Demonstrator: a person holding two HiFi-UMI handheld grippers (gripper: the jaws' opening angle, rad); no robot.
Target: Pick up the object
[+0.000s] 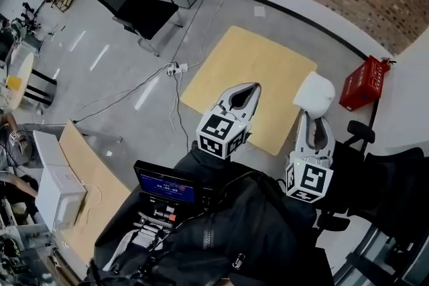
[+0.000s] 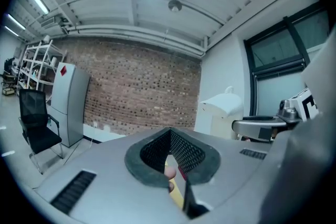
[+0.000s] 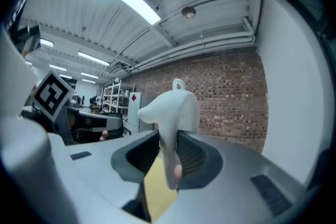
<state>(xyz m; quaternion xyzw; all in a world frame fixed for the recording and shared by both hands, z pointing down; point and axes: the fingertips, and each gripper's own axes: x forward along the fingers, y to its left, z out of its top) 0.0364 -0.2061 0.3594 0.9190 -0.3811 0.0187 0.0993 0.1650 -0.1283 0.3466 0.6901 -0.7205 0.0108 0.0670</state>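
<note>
Floor (image 1: 120, 77) open round tan mat (image 1: 268, 70) edges, right tongs (image 1: 312, 116) gripping white obj (image 1: 315, 94).

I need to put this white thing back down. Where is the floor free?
The mat is bare wherever it shows, between the cables on its left and the red crate on its right. Grey floor left of the cables is mostly open. It is crowded around the black chair.

White object (image 1: 315, 94), tan mat (image 1: 258, 63), red crate (image 1: 364, 82), black chair (image 1: 137, 2)
</note>
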